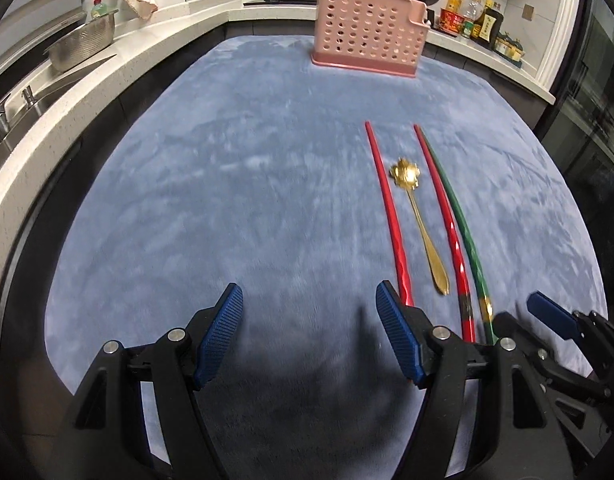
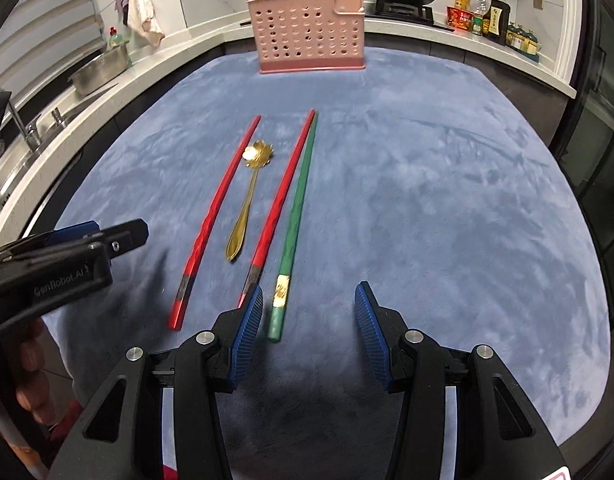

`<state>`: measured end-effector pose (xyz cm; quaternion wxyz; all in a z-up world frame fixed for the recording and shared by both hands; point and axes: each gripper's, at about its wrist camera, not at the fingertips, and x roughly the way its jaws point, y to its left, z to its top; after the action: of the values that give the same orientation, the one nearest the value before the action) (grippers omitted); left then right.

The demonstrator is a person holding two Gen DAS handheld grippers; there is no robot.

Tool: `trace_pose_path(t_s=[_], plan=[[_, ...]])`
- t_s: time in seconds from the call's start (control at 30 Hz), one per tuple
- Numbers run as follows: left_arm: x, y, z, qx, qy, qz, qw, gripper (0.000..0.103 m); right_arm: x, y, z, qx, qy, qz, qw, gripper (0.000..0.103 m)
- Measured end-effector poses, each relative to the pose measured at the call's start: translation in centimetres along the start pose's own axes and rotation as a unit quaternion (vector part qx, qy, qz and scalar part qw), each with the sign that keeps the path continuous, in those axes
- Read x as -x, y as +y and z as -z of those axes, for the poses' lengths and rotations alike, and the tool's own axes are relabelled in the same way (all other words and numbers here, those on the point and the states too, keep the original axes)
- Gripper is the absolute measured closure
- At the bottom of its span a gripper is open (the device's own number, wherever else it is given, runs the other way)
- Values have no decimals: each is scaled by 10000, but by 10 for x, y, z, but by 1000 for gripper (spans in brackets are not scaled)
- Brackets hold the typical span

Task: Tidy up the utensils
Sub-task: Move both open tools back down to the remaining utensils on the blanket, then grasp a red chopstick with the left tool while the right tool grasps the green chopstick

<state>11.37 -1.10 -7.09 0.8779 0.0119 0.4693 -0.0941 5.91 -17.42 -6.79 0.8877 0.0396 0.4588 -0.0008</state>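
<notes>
Kitchen counters ring a table under a blue cloth (image 1: 227, 200), where the utensils lie in a row.

Left gripper (image 1: 309, 308): jaws spread, nothing between them, only bare cloth ahead. Just beside its right finger lies the butt of a red chopstick (image 1: 391, 216), partly hidden by that finger. Beyond it come a gold spoon (image 1: 421, 224), a second red chopstick (image 1: 443, 216) and a green chopstick (image 1: 463, 224), the last two touching along most of their length. The right gripper shows at this view's right edge.

Right gripper (image 2: 309, 308): jaws apart, gripping nothing. The green chopstick's butt (image 2: 295, 220) lies between the fingers, just beside the left pad (image 2: 249, 320); whether it touches is unclear. That finger covers the tip of the second red chopstick's butt.

Only the right view shows both red butts with their dark bands, chopsticks standing in the pink holder (image 2: 311, 36), and fingers of the person's hand (image 2: 27, 380) under the left gripper. Only the left view shows the holder's right side stepped down.

The holder stands upright at the far edge, well apart from the row. Behind it are pans and bottles; a sink lies to the left.
</notes>
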Motion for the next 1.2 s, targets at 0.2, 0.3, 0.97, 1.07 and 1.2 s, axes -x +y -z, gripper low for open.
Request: trace_pose_path(t_s=[0.2,0.3,0.97,1.07,1.2], plan=[[-1,-5,12,-66,89,80,9999,37,-6,1,2,-7,57,-53,10000,70],[-2,-8,15,-113,117,124,9998,37,-9,1,2,-36,78,-62,9999,75],[-4,-33,22,-469,126,369,9981,35,-17,-8,4,-215,128,-175,9995,96],[-9,-37,23,-534,181,386,9977,44,-17,-7,4,-223,129,-182,9995,96],[-13,-39,24,-567,189,320,9977,52,-17,-7,4,-220,128,-179,9995,96]])
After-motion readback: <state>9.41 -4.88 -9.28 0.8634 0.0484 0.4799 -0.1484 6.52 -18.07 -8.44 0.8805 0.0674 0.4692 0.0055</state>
